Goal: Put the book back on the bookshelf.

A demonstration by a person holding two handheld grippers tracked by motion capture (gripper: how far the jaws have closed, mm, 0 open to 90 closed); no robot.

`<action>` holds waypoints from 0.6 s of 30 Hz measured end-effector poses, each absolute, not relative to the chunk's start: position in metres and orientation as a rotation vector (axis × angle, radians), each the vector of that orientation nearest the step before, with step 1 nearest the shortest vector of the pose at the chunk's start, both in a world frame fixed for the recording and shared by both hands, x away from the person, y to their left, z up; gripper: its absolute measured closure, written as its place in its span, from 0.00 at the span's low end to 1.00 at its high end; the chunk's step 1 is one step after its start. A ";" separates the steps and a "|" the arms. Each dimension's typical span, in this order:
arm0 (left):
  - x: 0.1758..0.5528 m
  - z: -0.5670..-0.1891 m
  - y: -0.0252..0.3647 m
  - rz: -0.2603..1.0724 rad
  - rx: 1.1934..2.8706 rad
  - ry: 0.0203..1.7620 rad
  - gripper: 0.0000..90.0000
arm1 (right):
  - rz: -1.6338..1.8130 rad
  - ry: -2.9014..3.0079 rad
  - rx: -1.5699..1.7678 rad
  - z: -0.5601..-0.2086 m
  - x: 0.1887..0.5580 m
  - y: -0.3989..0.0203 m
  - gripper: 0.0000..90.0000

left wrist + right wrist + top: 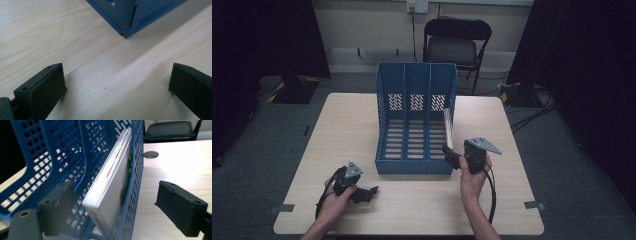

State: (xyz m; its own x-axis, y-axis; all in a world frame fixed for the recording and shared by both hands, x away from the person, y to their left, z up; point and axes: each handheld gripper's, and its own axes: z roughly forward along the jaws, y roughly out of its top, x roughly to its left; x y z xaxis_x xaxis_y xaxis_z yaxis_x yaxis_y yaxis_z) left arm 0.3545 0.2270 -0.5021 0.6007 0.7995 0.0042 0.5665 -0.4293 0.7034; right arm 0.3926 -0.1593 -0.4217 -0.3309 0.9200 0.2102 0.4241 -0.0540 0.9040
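Note:
A blue three-slot file rack point(382, 120) stands on the wooden table point(347, 130). A white book point(448, 127) stands upright in its right slot, leaning on the outer wall. My right gripper point(448, 152) is at the rack's front right corner. In the right gripper view the book point(112, 192) and the rack's wall point(136, 182) lie between the jaws of my right gripper point(115, 205), which is open with neither pad touching them. My left gripper point(371, 192) rests low over the table front left, open point(117, 85) and empty, facing the rack's corner point(140, 15).
A black folding chair point(454, 45) stands beyond the table's far edge. A round cable hole point(151, 154) sits in the tabletop to the right of the rack. Bare wood lies left, right and in front of the rack.

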 end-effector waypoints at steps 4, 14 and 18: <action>0.355 -0.502 0.227 0.446 2.155 1.074 0.00 | 1.366 1.797 1.407 -0.423 0.385 -0.164 0.16; 0.355 -0.502 0.230 0.451 2.137 1.094 0.00 | 1.304 1.868 1.406 -0.432 0.363 -0.188 0.16; 0.355 -0.503 0.230 0.447 2.133 1.097 0.00 | 1.263 1.927 1.400 -0.436 0.358 -0.200 0.17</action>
